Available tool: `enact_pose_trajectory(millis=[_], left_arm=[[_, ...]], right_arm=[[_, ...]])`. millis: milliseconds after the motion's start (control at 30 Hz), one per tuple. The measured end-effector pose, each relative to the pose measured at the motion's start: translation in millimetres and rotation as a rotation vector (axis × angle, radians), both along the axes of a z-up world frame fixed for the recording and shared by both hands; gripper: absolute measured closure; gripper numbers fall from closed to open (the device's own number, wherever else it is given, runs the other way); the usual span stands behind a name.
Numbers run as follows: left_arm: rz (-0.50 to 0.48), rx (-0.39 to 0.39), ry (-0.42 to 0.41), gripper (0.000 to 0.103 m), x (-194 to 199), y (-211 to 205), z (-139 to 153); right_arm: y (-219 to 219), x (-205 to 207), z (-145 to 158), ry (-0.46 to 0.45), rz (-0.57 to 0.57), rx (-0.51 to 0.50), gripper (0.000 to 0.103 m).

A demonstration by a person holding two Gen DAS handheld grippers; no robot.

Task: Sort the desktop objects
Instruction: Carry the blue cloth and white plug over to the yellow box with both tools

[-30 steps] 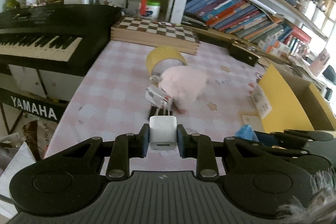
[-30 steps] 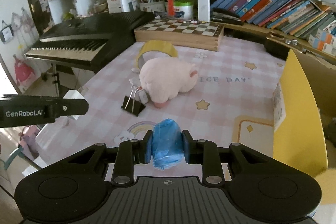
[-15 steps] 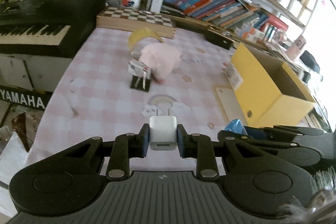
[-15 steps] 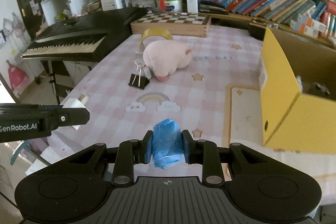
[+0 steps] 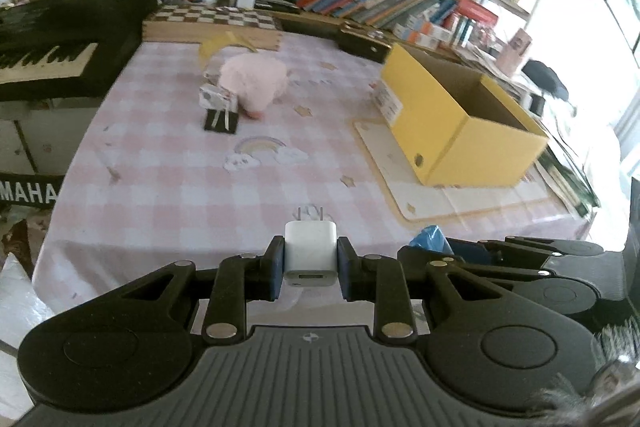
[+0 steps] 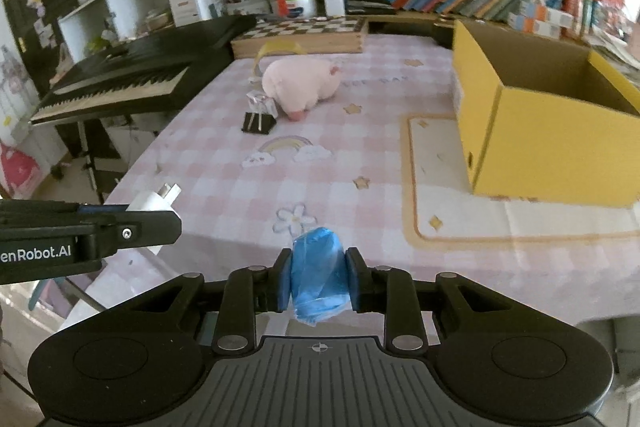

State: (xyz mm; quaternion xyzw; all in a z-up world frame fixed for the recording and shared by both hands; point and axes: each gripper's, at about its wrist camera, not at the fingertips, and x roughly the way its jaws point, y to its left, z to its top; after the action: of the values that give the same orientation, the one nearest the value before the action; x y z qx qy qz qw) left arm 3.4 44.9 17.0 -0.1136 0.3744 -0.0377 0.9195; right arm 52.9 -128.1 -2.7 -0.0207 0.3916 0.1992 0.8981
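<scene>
Charger: a white USB wall charger (image 5: 309,253) is clamped between the jaws of the left gripper (image 5: 310,261), at lower centre of the left view, prongs pointing forward.
Blue bundle: a crumpled blue plastic wad (image 6: 319,281) is pinched by the right gripper (image 6: 319,281), at lower centre of the right view.
Box: an open yellow cardboard box (image 6: 548,131) is seen at right, on the pink checked tablecloth (image 6: 224,179).
Table centre: a pink plush pig (image 6: 302,87), a black binder clip (image 6: 259,123).
Writing: "enRobot.AI" is read on the left gripper's side; "MAHA" is read on the keyboard (image 5: 60,55) stand, left edge.
</scene>
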Motion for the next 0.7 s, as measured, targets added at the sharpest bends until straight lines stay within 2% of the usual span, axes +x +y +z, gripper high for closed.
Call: enact_pose_trajectory(millis=[333, 700], left_arm=[[-0.12, -0.012, 0.03, 0.079, -12.5, -27.4, -9.5], [-0.302, -0.02, 0.037, 0.079, -3.5, -72.9, -12.6]], right_arm=[[-26.1, -35.1, -8.4, 0.029, -0.103, -0.009, 0.077], [-69.2, -59.1, -8.6, 0.039, -0.277, -0.021, 0.077]])
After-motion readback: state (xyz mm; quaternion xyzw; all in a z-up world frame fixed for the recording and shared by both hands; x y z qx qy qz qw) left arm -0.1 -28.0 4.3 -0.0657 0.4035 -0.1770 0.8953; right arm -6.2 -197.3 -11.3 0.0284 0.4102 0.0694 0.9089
